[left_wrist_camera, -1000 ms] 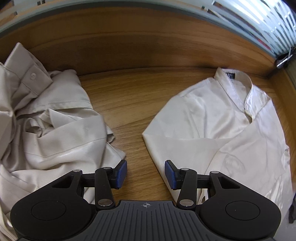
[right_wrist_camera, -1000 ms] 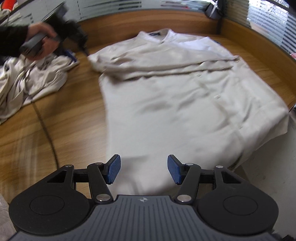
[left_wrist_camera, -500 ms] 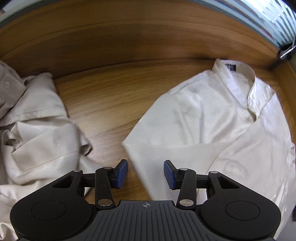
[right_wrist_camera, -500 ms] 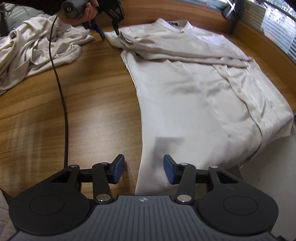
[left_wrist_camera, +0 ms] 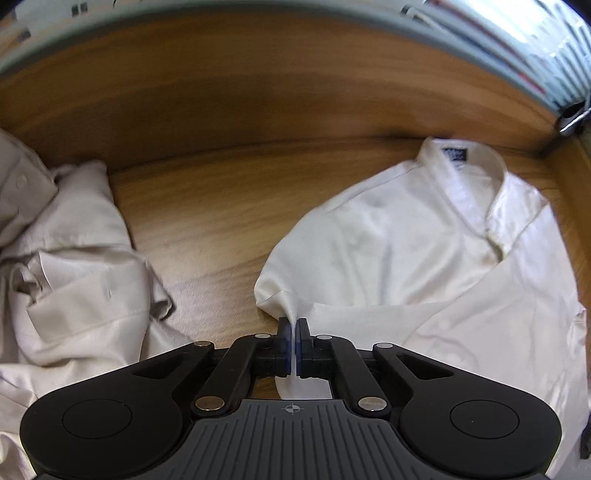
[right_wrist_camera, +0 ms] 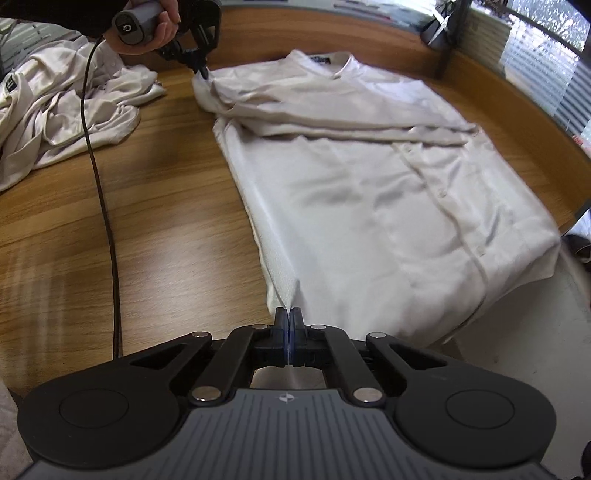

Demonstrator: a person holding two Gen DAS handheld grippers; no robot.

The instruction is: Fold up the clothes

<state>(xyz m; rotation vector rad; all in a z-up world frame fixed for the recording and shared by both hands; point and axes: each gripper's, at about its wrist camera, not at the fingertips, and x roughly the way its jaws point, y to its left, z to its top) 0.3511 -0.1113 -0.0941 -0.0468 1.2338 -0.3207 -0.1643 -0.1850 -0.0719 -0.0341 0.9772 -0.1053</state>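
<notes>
Shirt (right_wrist_camera: 369,206) pinched at two points on the worktop (right_wrist_camera: 147,240).
Left claw (left_wrist_camera: 293,332) clamps its shoulder corner; right claw (right_wrist_camera: 289,325) clamps its hem edge.

Both grippers' fingers (left_wrist_camera: 283,343) have closed, pinching the shirt (right_wrist_camera: 369,206)

The left gripper (left_wrist_camera: 294,334) is built from matte black plastic, with two round discs at the sides and a grey ribbed plate in the middle, marked by a small crosshair sign. Silver round screws are seen on the black linkage bars. The pads are blue on the inner faces. The right gripper (right_wrist_camera: 289,325) is made in the same way. A grey handle with a power symbol, a thin black cable and a dark sleeve are seen at the hand (right_wrist_camera: 155,29).
</notes>
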